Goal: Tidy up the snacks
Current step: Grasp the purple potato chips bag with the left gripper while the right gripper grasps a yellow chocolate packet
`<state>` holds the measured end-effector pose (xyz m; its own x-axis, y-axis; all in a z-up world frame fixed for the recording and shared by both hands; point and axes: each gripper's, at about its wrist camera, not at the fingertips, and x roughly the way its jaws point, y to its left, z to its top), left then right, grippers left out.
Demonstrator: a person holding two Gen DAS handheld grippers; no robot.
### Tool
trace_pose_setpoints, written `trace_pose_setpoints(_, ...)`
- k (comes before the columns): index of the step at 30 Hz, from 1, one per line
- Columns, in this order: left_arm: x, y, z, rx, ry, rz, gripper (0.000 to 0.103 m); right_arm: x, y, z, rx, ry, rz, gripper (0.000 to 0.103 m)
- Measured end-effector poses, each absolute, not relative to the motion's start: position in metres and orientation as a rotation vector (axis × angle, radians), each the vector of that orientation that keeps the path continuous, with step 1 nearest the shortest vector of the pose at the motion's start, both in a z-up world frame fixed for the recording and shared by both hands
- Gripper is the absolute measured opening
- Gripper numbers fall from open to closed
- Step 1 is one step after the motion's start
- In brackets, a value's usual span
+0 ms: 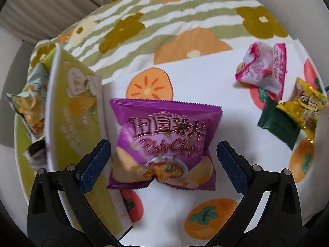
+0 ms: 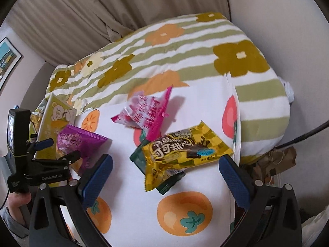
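Observation:
A purple potato chips bag (image 1: 164, 144) lies on the bed cover between the open fingers of my left gripper (image 1: 163, 158), next to a green box (image 1: 72, 115) that holds a pale snack bag (image 1: 30, 107). My right gripper (image 2: 165, 173) is open and empty just above a yellow snack bag (image 2: 181, 152) lying over a dark green packet (image 2: 170, 185). A pink snack bag (image 2: 146, 113) lies behind them. The purple bag (image 2: 76, 142), the box (image 2: 51, 123) and my left gripper (image 2: 55, 150) show at the left of the right wrist view.
The snacks lie on a white cover (image 2: 201, 111) printed with orange fruit, with a green striped quilt (image 2: 185, 47) behind. The pink (image 1: 265, 70), yellow (image 1: 304, 107) and dark green (image 1: 279, 125) packets show at the right of the left wrist view. Curtains (image 2: 102, 10) hang behind.

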<state>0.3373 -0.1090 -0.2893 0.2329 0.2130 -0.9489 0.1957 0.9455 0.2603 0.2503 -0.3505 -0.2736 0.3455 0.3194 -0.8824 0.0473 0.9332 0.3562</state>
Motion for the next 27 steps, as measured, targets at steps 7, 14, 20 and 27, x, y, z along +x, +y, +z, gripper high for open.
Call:
trace_pose_setpoints(7,0.341,-0.111,-0.325,0.430,1.394,0.005,0.102,0.258,-0.359,-0.292,0.399,1.231,0.123,0.103)
trace_pose_setpoints(14,0.343,-0.110,-0.335,0.404,1.408,-0.045,0.098,0.270,-0.365,-0.307,0.463,1.252,0.047,0.103)
trace_pose_setpoints(20,0.342,-0.113,-0.333,0.412,1.389,-0.109,0.085,0.277,-0.361,-0.317,0.498,1.281,-0.014,0.103)
trace_pose_setpoints(27,0.343,-0.112,-0.326,0.399,1.382,-0.164,0.080,0.282,-0.353,-0.325,0.499,1.300,-0.058,0.097)
